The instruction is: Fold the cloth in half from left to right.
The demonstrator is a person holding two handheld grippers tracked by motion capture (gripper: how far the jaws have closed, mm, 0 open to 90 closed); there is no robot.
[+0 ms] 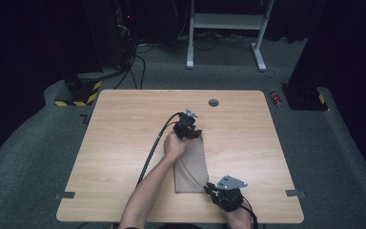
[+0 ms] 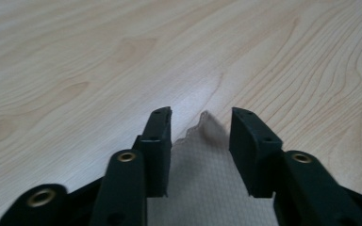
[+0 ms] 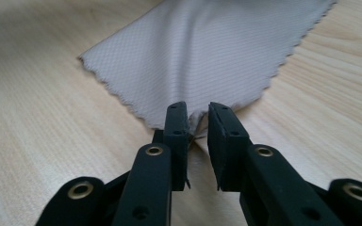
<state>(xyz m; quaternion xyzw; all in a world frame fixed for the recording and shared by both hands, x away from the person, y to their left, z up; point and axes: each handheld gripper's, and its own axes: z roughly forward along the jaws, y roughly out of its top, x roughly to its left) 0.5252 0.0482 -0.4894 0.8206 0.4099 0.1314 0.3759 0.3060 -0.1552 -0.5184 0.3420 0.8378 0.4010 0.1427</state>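
A beige cloth [image 1: 190, 167] with zigzag-cut edges lies flat on the wooden table [image 1: 119, 143], a little right of the middle. My left gripper [image 1: 191, 135] rests at the cloth's far edge. In the left gripper view its jaws [image 2: 200, 123] stand apart, and the cloth's corner [image 2: 202, 183] lies loose between them. My right gripper [image 1: 210, 189] sits at the near right corner. In the right gripper view its jaws [image 3: 198, 114] leave a narrow gap, with a puckered bit of the cloth [image 3: 202, 52] between them and not pinched.
A round cable hole [image 1: 213, 102] sits near the table's far edge. Grey tape marks [image 1: 65, 195] [image 1: 291, 192] lie near the front corners. On the carpet beyond stand a white frame [image 1: 226, 21], a yellow-black striped base [image 1: 78, 95] and a small red object [image 1: 277, 98].
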